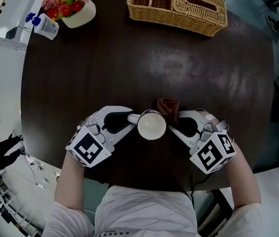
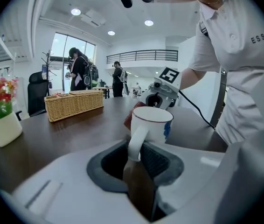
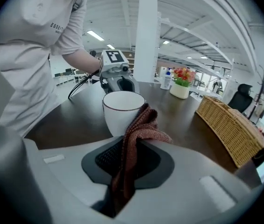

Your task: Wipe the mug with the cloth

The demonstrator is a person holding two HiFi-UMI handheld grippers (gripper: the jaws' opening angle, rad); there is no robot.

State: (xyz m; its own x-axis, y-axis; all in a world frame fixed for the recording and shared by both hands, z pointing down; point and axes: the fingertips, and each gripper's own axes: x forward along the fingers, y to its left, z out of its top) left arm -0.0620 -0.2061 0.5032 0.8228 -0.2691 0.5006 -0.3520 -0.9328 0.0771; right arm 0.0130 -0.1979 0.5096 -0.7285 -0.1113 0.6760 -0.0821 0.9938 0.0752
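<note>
A white mug [image 1: 152, 125] with a dark rim line and a blue mark on its side stands upright near the table's front edge. My left gripper [image 1: 129, 118] is shut on the mug's handle [image 2: 136, 143]; the mug [image 2: 153, 123] rises just past its jaws. My right gripper [image 1: 176, 120] is shut on a reddish-brown cloth [image 3: 134, 141], whose bunched top lies against the mug [image 3: 121, 112] on its right side. From the head view the cloth [image 1: 168, 106] shows just behind and right of the mug.
A wicker basket [image 1: 178, 6] with compartments sits at the table's far edge. A white pot of flowers [image 1: 72, 5] and a small pump bottle [image 1: 43, 25] stand at the far left. People stand far off in the room behind the dark round table [image 1: 144, 68].
</note>
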